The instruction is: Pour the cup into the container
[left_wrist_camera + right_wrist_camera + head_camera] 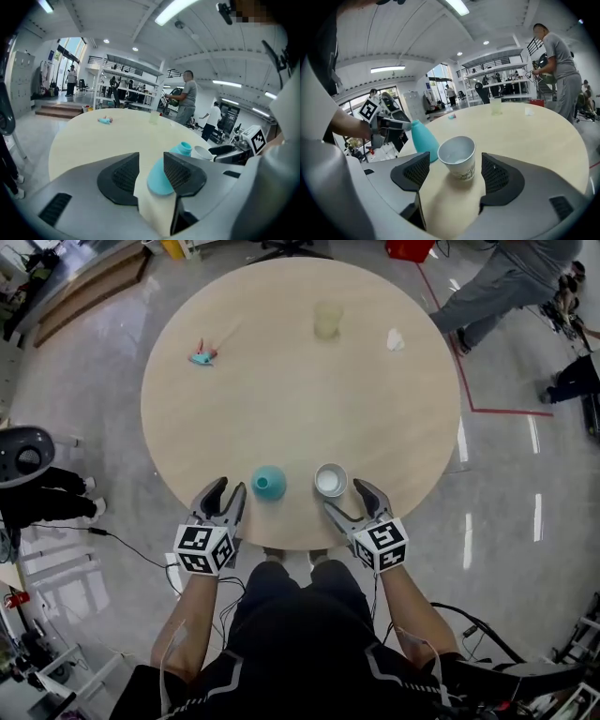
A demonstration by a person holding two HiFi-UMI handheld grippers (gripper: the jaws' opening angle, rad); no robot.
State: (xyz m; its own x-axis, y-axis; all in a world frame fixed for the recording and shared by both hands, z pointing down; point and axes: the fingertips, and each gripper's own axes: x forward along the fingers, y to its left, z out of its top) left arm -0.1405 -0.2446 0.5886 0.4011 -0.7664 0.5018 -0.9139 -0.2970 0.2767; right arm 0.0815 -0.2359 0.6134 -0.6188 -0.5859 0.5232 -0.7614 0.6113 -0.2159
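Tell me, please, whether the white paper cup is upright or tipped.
Upright. The white paper cup stands on its base on the table, its open rim facing up; the head view looks down into its round mouth.

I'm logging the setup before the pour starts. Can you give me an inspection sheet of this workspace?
Surface: round pale table, no spill seen.
Job's things: white paper cup upright near the front edge; teal container upright beside it, apart.
Clutter: translucent cup, small white item and teal-pink item on the far side.
Grippers: left gripper open, empty, beside the container; right gripper open, paper cup just ahead of its jaws, untouched.
Cables: black cable on the floor at left.
Surroundings: bystander and red floor tape beyond the table.
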